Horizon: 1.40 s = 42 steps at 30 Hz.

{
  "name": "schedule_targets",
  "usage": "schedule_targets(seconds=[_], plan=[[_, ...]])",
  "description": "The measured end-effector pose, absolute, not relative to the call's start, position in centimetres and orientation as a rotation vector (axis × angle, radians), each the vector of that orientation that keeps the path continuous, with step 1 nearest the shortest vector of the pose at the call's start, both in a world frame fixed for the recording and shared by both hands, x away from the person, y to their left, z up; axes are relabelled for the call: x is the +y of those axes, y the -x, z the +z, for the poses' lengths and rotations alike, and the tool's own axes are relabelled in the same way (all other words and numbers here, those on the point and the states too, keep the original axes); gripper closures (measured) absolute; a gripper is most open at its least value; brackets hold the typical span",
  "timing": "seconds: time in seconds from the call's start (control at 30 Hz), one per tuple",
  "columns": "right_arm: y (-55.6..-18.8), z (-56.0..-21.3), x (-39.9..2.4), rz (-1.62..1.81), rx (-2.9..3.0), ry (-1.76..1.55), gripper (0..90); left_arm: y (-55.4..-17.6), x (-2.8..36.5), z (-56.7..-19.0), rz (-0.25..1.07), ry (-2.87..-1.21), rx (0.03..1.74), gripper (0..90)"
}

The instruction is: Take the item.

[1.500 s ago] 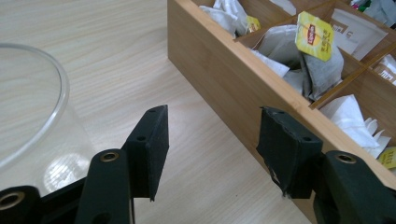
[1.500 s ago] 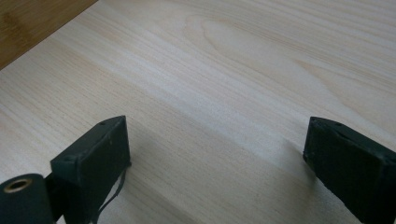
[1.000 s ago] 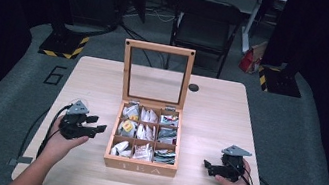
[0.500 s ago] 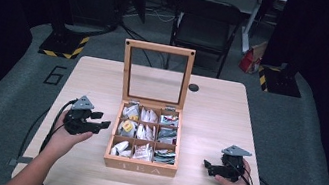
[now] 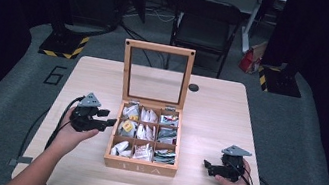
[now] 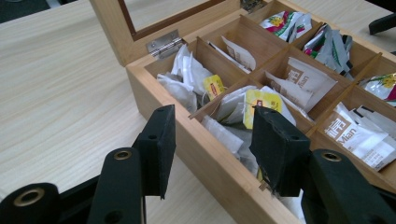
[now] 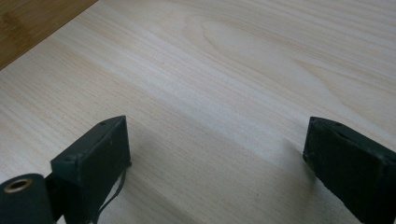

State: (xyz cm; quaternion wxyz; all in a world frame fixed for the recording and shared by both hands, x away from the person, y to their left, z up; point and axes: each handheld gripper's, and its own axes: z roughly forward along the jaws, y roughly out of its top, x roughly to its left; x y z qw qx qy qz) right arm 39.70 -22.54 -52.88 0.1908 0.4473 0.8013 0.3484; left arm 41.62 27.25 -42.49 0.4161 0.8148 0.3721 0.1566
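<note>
An open wooden tea box [image 5: 140,166] stands mid-table, its glass lid [image 5: 160,47] upright at the back. Its compartments hold several tea bags [image 5: 146,130]. My left gripper [image 5: 106,117] hovers at the box's left wall, open. In the left gripper view its jaws [image 6: 212,114] stand half apart over that wall [image 6: 210,158], one jaw outside the box and one above a yellow-tagged tea bag [image 6: 261,100]; they have just closed a little and press on nothing. My right gripper [image 5: 207,166] rests near the table's front right, open, with bare wood between its jaws [image 7: 217,123].
The light wooden table [image 5: 229,118] has a small black round cap [image 5: 193,87] behind the box. A black folding chair [image 5: 207,18] stands beyond the far edge, with a red bag [image 5: 250,61] on the floor beside it.
My left gripper has moved right and slightly up, from the open table to the box's left wall. The right gripper has stayed put.
</note>
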Motion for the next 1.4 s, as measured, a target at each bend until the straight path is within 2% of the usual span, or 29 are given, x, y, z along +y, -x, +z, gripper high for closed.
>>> schedule_targets(seconds=[1.4], plan=[[-39.7,-52.9,-22.5,0.977,2.254,-1.257,6.6,-43.2,23.3,-43.8,0.33,-2.084,0.885,55.5]])
